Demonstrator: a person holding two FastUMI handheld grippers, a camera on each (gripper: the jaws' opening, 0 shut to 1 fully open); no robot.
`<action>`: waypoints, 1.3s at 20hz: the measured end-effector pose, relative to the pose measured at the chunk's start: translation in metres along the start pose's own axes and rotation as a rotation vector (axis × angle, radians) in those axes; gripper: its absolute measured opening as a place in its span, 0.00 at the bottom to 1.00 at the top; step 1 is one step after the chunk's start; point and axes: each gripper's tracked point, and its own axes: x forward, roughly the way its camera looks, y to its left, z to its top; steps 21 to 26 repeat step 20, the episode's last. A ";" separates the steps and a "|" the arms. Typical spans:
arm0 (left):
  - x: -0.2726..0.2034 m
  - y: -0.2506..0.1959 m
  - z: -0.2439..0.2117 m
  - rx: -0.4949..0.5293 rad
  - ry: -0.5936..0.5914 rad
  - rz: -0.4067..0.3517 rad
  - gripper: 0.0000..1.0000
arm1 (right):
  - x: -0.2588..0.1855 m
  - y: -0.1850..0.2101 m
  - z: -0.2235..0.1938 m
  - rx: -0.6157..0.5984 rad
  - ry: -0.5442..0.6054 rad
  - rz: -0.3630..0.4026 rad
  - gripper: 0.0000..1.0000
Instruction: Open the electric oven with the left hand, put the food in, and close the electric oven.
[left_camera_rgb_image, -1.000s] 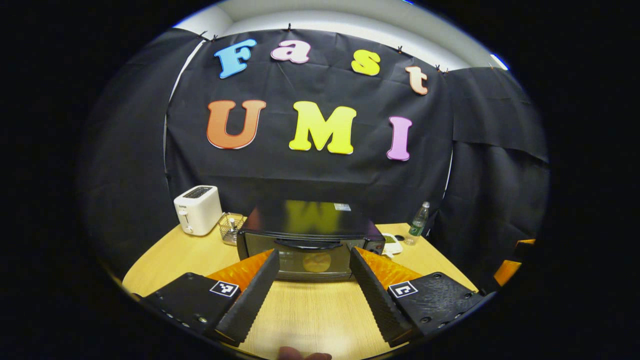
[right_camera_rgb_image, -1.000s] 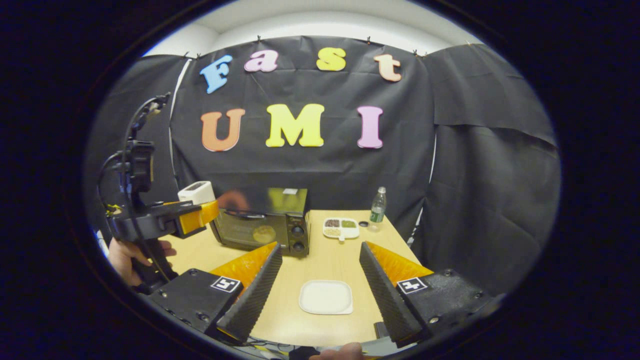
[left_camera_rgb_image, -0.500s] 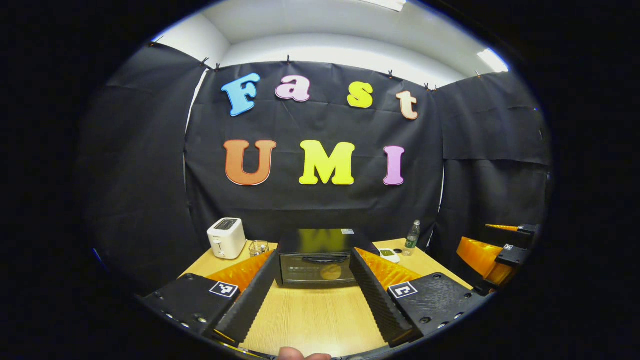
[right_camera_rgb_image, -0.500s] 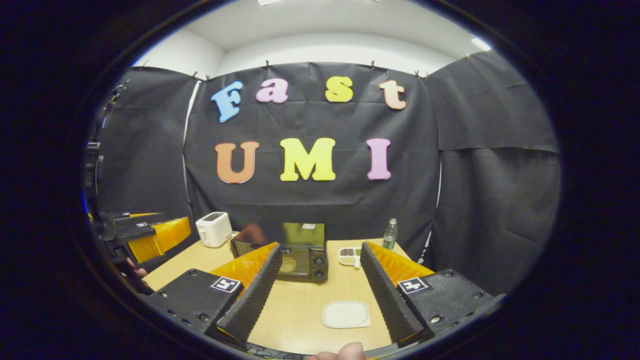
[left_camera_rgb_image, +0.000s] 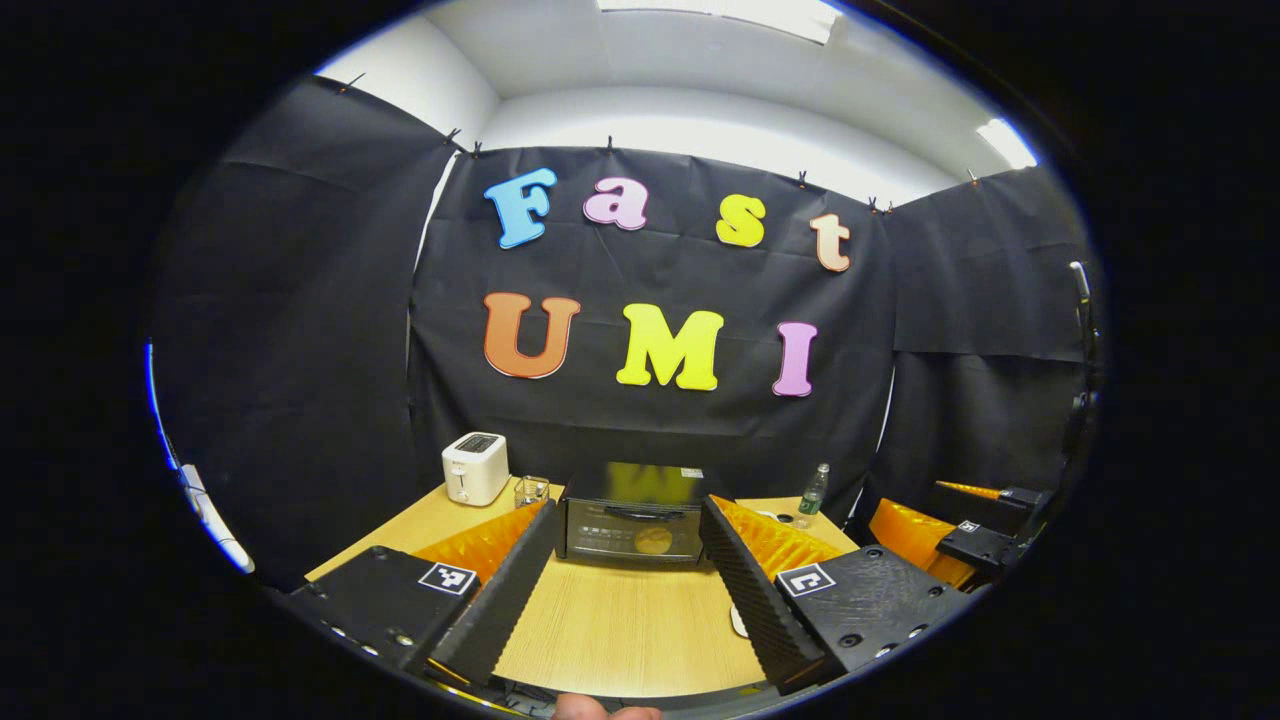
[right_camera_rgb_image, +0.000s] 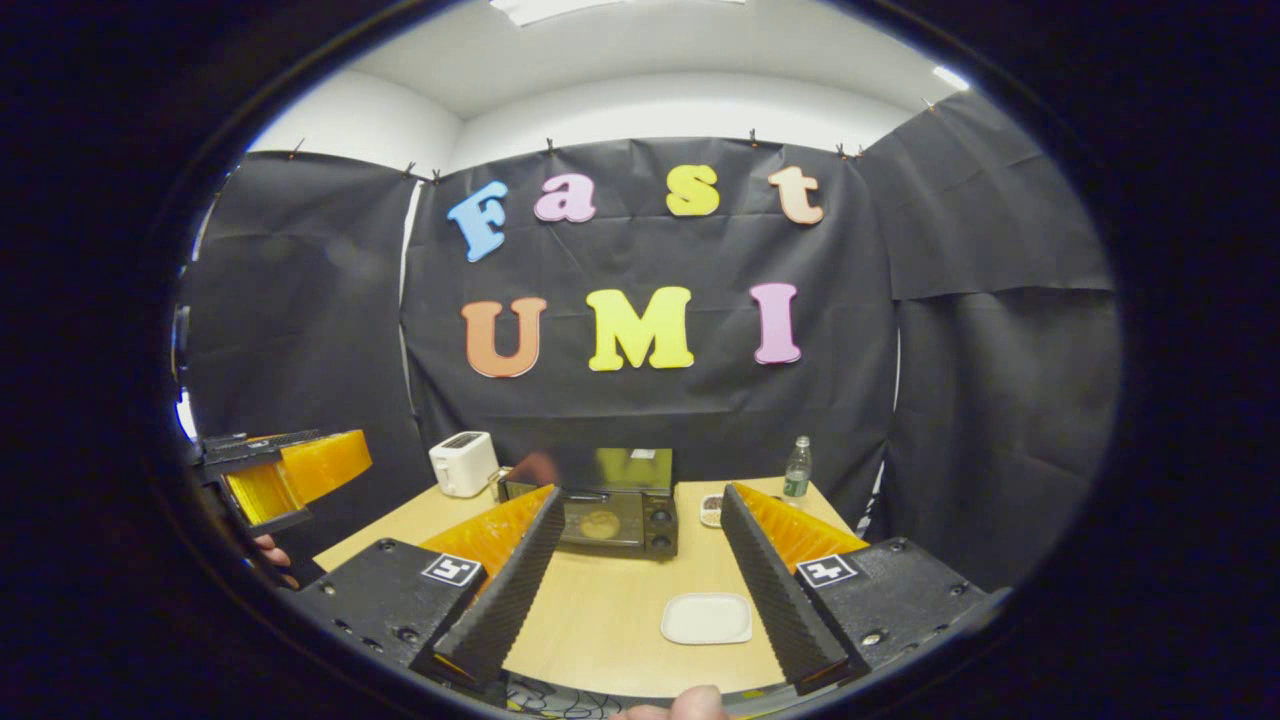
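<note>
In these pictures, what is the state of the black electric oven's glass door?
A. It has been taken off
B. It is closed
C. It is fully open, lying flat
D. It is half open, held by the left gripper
B: the black electric oven's glass door stands upright and closed, with both open grippers, left and right, well back from it.

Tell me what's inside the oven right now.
Through the closed glass door of the oven, one round, pale yellowish item shows on the left. Dark glass and reflections hide the rest of the inside, so nothing more can be told.
</note>
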 end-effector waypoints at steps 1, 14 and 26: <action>-0.009 0.001 -0.002 0.006 0.003 0.009 0.93 | -0.004 0.001 -0.001 0.005 0.000 0.014 1.00; -0.062 0.005 -0.024 0.022 0.045 0.106 0.93 | -0.048 0.013 -0.014 0.057 0.049 0.076 1.00; -0.062 0.021 -0.016 0.011 0.033 0.128 0.94 | -0.045 0.022 -0.011 0.069 0.043 0.081 0.97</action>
